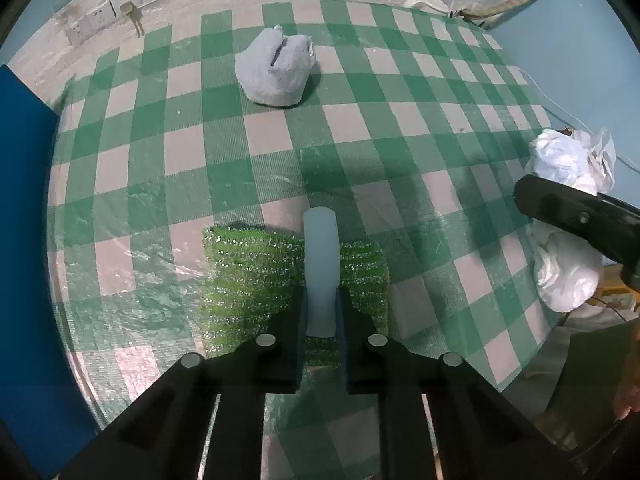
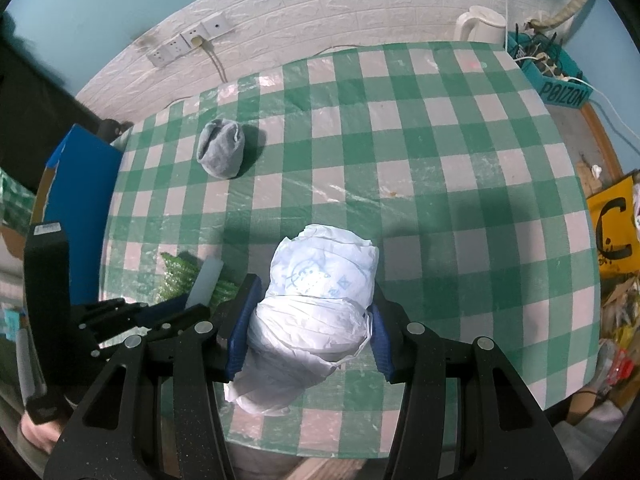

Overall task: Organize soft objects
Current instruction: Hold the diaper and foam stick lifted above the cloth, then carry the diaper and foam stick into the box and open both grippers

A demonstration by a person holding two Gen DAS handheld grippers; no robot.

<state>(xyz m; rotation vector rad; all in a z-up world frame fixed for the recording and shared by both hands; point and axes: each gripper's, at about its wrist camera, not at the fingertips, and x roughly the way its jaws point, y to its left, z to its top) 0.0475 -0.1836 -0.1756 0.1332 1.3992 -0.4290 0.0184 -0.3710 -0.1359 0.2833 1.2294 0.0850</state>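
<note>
Left hand-held gripper (image 1: 321,276) pinched tight over the green scouring pad (image 1: 256,276); right hand-held gripper (image 2: 306,328) clamps the white bag bundle (image 2: 316,300); grey sock (image 1: 276,68) far ahead, untouched — barely halfway, I'd say

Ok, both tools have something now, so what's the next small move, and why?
Probably lift the left tool slightly: its jaws are shut on a pale flexible strip lying over the green sparkly cloth, while the right tool already grips the white bundle.

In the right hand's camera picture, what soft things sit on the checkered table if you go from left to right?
Green sparkly scrubber → grey rolled sock, farther back → white plastic bag bundle, squeezed in the right gripper.
</note>
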